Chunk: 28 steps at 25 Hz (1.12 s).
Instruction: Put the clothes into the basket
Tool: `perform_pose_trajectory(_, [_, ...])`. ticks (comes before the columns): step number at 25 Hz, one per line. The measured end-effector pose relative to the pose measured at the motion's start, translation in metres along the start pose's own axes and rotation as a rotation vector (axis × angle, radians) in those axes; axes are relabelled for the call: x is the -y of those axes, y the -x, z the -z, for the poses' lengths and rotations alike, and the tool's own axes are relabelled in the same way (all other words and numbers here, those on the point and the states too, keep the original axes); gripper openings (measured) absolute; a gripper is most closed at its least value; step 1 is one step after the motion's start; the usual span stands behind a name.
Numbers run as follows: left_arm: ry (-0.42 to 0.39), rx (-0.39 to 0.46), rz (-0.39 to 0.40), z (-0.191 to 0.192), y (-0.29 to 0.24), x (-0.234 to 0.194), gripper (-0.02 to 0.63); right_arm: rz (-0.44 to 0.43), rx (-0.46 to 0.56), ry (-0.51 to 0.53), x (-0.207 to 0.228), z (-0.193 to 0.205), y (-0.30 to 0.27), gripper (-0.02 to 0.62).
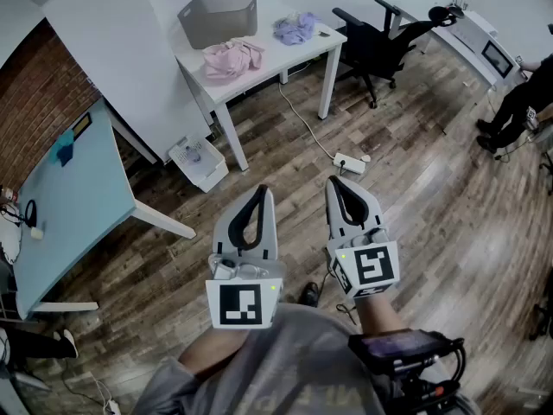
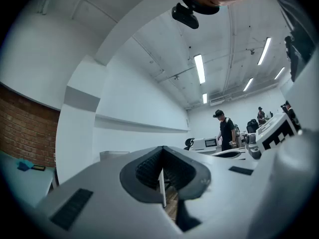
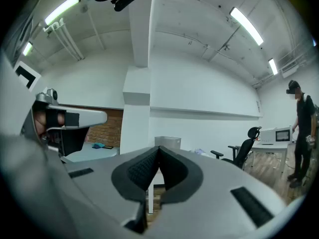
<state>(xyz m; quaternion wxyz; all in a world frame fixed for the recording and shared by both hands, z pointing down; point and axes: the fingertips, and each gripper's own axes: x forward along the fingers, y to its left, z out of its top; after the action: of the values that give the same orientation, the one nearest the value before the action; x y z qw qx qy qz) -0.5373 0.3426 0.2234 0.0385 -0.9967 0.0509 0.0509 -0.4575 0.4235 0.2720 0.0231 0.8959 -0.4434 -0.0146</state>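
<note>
A grey basket (image 1: 219,18) stands at the back left of a white table (image 1: 302,48) across the room. In front of it lies a pink garment (image 1: 232,59); a lilac garment (image 1: 295,28) lies at the table's right. Both grippers hang over the wood floor, well short of the table. My left gripper (image 1: 261,190) is shut with nothing in it, and so is my right gripper (image 1: 333,181). In the right gripper view the basket (image 3: 167,143) shows beyond the closed tips (image 3: 159,147). The left gripper (image 2: 162,148) points up at the wall.
A black office chair (image 1: 380,43) stands right of the white table. A power strip (image 1: 352,161) and cable lie on the floor ahead. A light-blue table (image 1: 69,197) is at the left, a small white bin (image 1: 198,162) beside it. A person (image 1: 517,102) stands at the far right.
</note>
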Motion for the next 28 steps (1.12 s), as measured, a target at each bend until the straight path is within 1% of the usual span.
perform_pose_trajectory(6, [0.002, -0.006, -0.010, 0.004, -0.005, 0.008, 0.008, -0.004, -0.007, -0.003, 0.009, 0.008, 0.007, 0.006])
perform_pose_trajectory(13, [0.004, -0.019, -0.003, 0.008, -0.020, 0.030, 0.008, -0.015, -0.001, -0.019, 0.032, 0.013, 0.013, 0.006])
perform_pose_trajectory(17, [-0.008, -0.025, -0.001, 0.012, -0.031, 0.048, 0.008, -0.073, -0.015, -0.063, 0.044, 0.024, 0.014, 0.006])
perform_pose_trajectory(20, [-0.011, -0.036, -0.006, 0.018, -0.039, 0.059, 0.008, -0.118, -0.030, -0.073, 0.051, 0.033, 0.012, 0.012])
perform_pose_trajectory(23, [-0.001, -0.053, -0.017, 0.028, -0.046, 0.058, 0.008, -0.126, -0.049, -0.069, 0.055, 0.040, 0.003, 0.012])
perform_pose_trajectory(28, [0.011, -0.098, -0.031, 0.045, -0.063, 0.044, 0.008, -0.132, -0.076, -0.071, 0.062, 0.049, -0.020, 0.012])
